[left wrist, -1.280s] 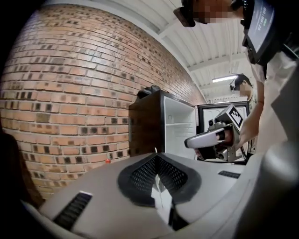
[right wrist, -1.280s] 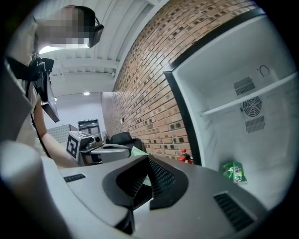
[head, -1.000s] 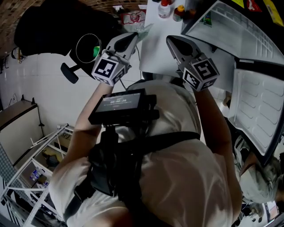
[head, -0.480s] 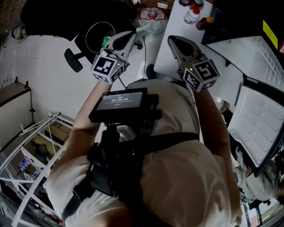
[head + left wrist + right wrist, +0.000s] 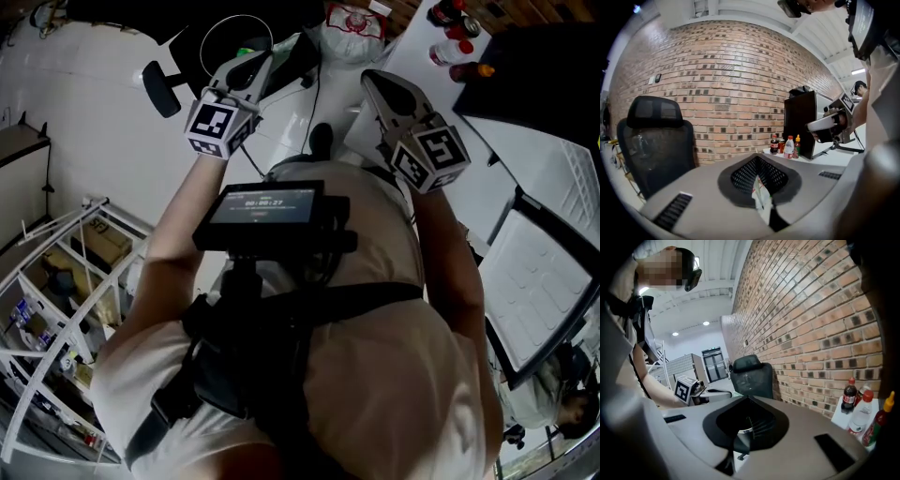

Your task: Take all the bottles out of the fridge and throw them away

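The person has turned away from the fridge (image 5: 548,272), whose door hangs open at the right. Over the last second both arms have swung left. In the head view the white table (image 5: 417,56) and its bottles have slid toward the far right corner, while the round wire bin (image 5: 211,25) has come up to the far centre, just beyond the left gripper (image 5: 255,70). That gripper's jaws are pressed together, as they were through the whole swing. They appear to pinch a thin scrap of crumpled plastic (image 5: 762,201), pale with flecks of red and green; what it came from I cannot tell. The right gripper (image 5: 380,89) rides beside it, a little apart, with its jaws likewise closed and nothing caught between them. Neither gripper carries a bottle. The bottles stand clustered at the far end of the table by the brick wall (image 5: 722,84), next to the black fridge body: a cola bottle (image 5: 774,144), a clear bottle with a red cap (image 5: 789,147) and a sauce bottle with a yellow tip (image 5: 797,146). Something green already lies in the bin. As I read it, this trip can dispose of the scrap at most. The bottles are out of the fridge but not thrown away, so a return to the right is still due.
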`<action>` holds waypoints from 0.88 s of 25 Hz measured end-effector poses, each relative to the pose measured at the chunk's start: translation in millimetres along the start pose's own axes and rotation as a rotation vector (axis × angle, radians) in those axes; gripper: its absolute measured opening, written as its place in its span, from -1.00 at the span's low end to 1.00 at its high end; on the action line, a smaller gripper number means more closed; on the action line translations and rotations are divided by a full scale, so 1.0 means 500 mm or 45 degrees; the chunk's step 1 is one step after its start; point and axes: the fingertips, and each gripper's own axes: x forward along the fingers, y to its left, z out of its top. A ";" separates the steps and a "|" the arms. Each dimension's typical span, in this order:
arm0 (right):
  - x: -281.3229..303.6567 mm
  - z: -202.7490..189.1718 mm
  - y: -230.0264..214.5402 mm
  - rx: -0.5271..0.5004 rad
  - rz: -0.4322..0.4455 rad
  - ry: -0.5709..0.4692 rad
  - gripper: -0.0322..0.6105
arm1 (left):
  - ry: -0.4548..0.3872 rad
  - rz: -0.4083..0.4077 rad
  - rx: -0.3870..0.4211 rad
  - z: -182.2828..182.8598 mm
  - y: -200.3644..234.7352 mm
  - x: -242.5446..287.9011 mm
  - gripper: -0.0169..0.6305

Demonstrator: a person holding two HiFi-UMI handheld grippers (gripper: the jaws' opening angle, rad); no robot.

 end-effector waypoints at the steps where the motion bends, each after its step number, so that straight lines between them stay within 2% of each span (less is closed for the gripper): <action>1: 0.007 -0.001 0.004 -0.001 0.009 0.005 -0.88 | 0.010 0.018 0.008 -0.009 0.013 -0.006 -0.92; 6: 0.024 -0.005 0.013 -0.007 0.044 0.027 -0.88 | 0.067 0.102 0.048 -0.050 0.067 -0.015 -0.91; 12: 0.010 -0.005 0.012 -0.008 0.039 0.022 -0.88 | 0.165 0.193 0.015 -0.108 0.134 -0.014 -0.91; 16: 0.002 0.000 0.006 0.001 0.000 0.019 -0.88 | 0.263 0.205 -0.007 -0.165 0.189 -0.006 -0.91; 22: -0.021 0.008 -0.010 0.015 -0.082 0.009 -0.88 | 0.412 0.217 0.035 -0.237 0.254 0.012 -0.91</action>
